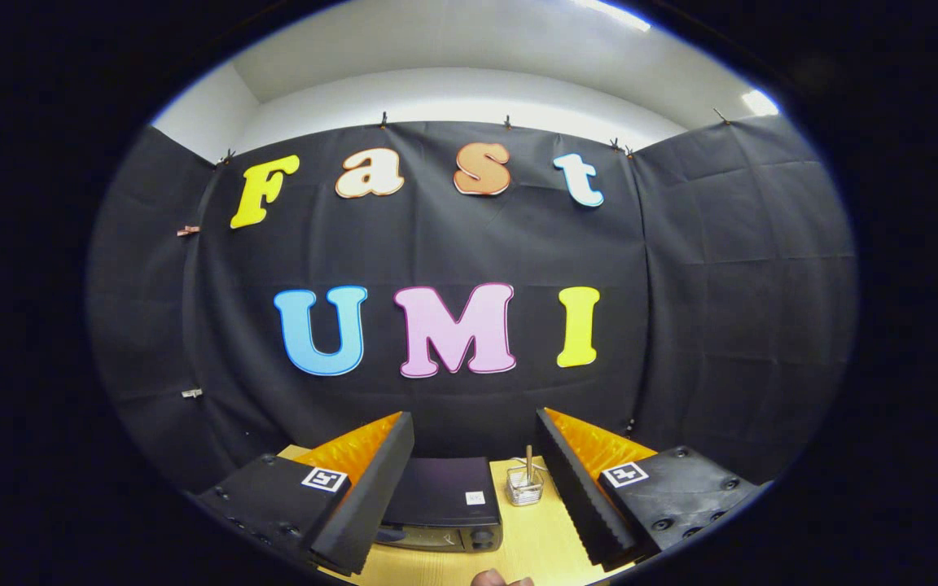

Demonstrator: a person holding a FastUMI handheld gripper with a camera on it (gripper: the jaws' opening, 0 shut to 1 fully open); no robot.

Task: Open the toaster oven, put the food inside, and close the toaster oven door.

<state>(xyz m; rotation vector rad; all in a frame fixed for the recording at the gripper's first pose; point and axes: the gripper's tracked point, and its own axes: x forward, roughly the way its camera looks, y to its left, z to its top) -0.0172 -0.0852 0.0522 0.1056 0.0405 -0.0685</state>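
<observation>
Gripper up high, toaster oven sitting low between the fingers

Starting close in: the gripper [475, 488] is spread wide with nothing in it, held well above the bench [534, 545] and looking out more than down. At the near edge of the bench there's a small rounded bit, maybe a fingertip [500, 579], can't really tell. Just past that, the toaster oven [443, 503] sits below and ahead, front panel facing back toward the gripper, closer to the left finger, long side running across. From up here I can't tell whether the door is closed or what's inside. Right beside it is a little wire basket [524, 486] with a stick poking up, nearer the right finger.
</observation>
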